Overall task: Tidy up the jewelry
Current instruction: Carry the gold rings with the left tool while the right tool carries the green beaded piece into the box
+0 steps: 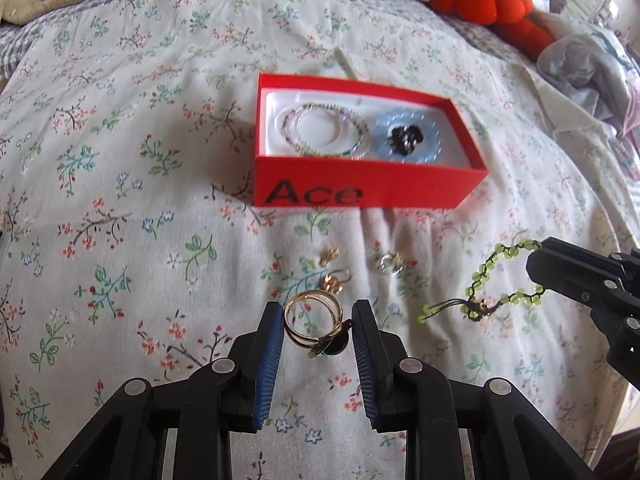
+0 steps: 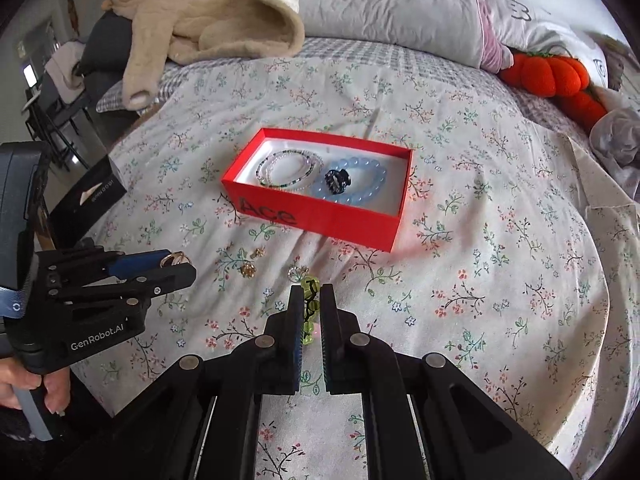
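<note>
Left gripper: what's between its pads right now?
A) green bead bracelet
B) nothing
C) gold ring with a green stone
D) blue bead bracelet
C: in the left wrist view the left gripper has its blue pads closed on the gold ring with a green stone; the green bead bracelet hangs from the right gripper.

Floral-sheeted bed [image 1: 160, 128] bearing red box [image 1: 360, 184], small gold earrings [image 1: 334, 276], beige blanket [image 2: 208, 20], orange pumpkin plush [image 2: 548, 74].

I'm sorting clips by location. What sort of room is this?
Most likely a bedroom: the work surface is a bed with a floral sheet, a grey pillow lies at its head, and a beige fleece blanket is heaped beside it.
</note>
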Action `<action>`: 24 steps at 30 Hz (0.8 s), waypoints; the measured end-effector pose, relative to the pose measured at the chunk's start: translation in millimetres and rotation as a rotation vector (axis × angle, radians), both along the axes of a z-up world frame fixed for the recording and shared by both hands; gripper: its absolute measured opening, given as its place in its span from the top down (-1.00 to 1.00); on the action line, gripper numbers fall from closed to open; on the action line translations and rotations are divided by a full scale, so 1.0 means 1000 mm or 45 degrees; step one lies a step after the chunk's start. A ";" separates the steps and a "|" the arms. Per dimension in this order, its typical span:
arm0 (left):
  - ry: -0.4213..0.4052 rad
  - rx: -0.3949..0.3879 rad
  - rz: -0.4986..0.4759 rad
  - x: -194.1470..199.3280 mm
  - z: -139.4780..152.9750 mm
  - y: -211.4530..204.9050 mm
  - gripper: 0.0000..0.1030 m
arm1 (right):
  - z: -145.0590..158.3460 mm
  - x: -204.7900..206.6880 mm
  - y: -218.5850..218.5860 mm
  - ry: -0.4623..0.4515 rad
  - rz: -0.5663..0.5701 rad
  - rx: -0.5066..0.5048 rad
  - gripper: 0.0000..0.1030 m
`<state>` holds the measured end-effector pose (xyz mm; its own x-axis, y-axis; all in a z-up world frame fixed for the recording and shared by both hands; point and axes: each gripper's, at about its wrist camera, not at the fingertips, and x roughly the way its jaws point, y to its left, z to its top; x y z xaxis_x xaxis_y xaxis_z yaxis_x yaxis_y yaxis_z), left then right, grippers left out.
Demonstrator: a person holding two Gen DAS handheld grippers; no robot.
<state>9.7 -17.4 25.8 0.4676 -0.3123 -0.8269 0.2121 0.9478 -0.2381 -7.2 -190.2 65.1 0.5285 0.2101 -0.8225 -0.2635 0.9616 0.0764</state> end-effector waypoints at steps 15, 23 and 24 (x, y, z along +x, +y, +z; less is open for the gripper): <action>-0.096 -0.115 0.055 0.029 0.033 0.003 0.44 | 0.048 0.026 -0.022 -0.120 -0.145 0.135 0.85; -0.176 -0.145 0.047 0.061 0.034 -0.003 0.44 | 0.052 0.054 -0.025 -0.191 -0.188 0.151 0.85; -0.179 -0.144 0.045 0.067 0.031 -0.005 0.44 | 0.050 0.058 -0.025 -0.194 -0.189 0.150 0.85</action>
